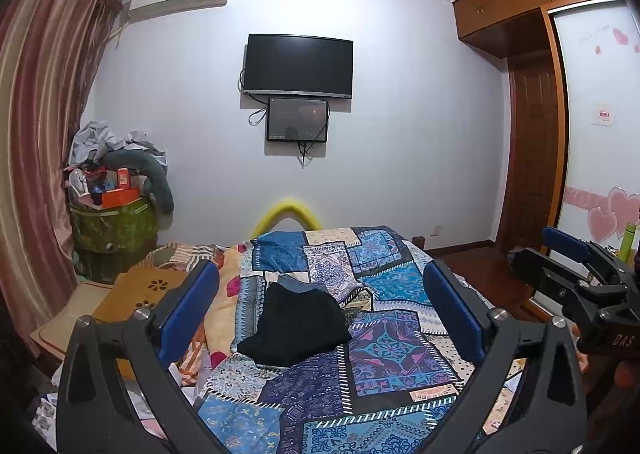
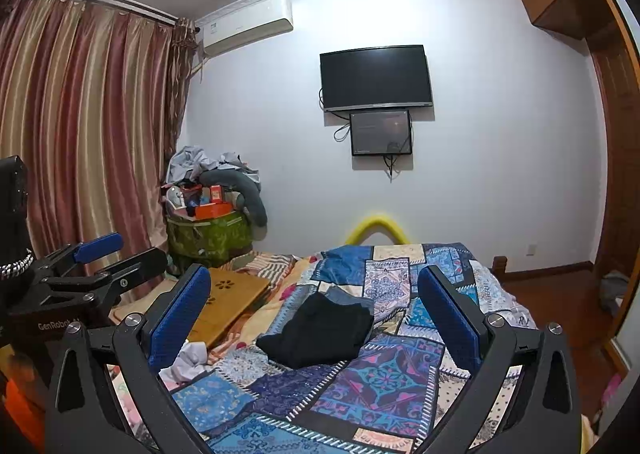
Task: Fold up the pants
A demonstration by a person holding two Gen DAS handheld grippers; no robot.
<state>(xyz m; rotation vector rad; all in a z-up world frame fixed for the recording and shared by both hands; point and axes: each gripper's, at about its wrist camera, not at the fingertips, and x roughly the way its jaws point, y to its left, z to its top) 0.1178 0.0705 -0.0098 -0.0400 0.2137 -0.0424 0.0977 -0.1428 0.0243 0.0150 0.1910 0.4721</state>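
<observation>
Both grippers, left gripper [image 1: 320, 310] and right gripper [image 2: 314, 314], hang spread wide and empty above the patchwork bedspread [image 1: 384, 338]. Black pants [image 1: 298, 324] lie crumpled mid-bed (partly over a blue garment [image 1: 298, 284]); they look soft, light and limp, so I would pinch a hem or waistband edge, not the bulk

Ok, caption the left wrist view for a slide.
Open left gripper faces black pants lying on the patchwork bedspread.
</observation>
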